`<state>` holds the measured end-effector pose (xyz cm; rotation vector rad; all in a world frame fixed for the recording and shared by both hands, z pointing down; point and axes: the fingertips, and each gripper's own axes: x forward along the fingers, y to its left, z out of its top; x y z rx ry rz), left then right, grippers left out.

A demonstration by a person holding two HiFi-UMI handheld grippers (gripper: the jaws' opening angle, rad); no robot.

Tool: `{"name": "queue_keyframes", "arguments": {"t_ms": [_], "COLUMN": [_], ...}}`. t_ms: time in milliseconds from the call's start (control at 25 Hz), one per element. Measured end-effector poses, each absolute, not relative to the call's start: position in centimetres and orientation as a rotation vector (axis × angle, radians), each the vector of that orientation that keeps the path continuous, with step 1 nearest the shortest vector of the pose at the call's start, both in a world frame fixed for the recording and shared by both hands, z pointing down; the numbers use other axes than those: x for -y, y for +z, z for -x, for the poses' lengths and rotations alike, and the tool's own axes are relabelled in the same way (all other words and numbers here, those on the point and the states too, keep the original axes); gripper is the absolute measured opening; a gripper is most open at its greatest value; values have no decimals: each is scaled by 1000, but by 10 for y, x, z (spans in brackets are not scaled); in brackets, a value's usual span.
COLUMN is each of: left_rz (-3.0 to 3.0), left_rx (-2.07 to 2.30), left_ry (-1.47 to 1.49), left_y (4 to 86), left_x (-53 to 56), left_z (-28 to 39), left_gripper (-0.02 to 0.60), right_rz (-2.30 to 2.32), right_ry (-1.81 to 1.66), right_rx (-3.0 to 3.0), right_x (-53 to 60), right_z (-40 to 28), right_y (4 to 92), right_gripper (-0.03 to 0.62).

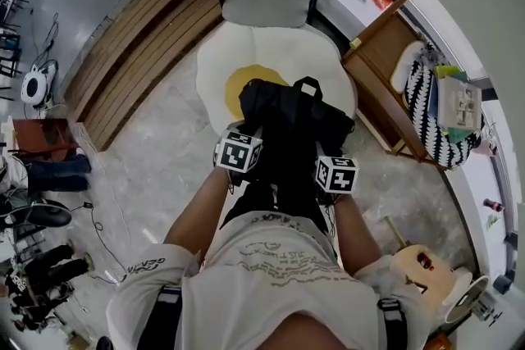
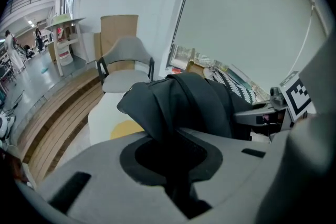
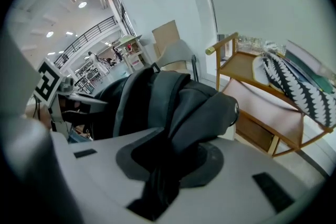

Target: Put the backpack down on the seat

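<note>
Head view: left gripper and right gripper pinch backpack (creased black fabric).

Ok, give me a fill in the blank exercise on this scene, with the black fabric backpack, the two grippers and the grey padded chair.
The left gripper and the right gripper are each shut on the black fabric ____.
In the head view the backpack covers part of a white rug shaped like a fried ____.
The grey padded chair beyond the rug has nothing on its ____.
Missing words: backpack; egg; seat.
</note>
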<state>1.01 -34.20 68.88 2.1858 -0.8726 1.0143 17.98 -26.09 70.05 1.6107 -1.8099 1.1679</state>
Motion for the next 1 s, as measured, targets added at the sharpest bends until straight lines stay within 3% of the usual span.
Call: {"name": "queue_keyframes", "arguments": {"t_ms": [1000], "left_rz": [-2024], "left_rx": [645], "left_ry": [1248], "left_y": [891], "left_x": [397], "left_z": [-69], "left_gripper": [57], "right_rz": [-1695], "right_ry": [1599], "right_rx": [1483], "right_x": [270], "right_z": [-218], "right_y": [895], "right_gripper": [84]}}
